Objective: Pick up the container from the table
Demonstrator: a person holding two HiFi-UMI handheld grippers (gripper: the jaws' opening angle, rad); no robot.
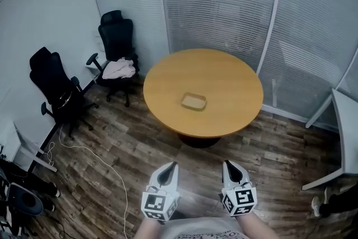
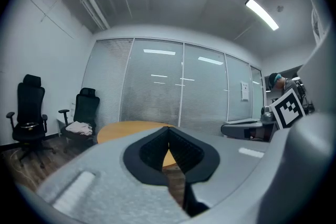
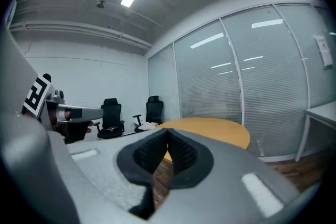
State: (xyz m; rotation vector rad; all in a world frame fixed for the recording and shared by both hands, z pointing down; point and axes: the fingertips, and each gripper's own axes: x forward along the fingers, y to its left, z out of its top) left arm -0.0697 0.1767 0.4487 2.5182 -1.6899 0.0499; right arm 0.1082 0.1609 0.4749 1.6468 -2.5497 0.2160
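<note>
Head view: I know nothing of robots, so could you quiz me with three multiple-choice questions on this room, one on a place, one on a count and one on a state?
1. Where does the container lie?
A) on the floor
B) on the round table, near its middle
C) on a chair seat

2. How many black office chairs stand at the room's left?
A) one
B) two
C) four

3. How do the two tools' jaws stand?
A) both together, nothing between them
B) both wide apart
C) one clamped on the container

Answers:
1 B: it sits alone on the tabletop.
2 B: there is the bare chair and the corner chair, which has a cloth on its seat.
3 A: the left tool and right tool each show tips meeting, both empty and short of the table.
</note>
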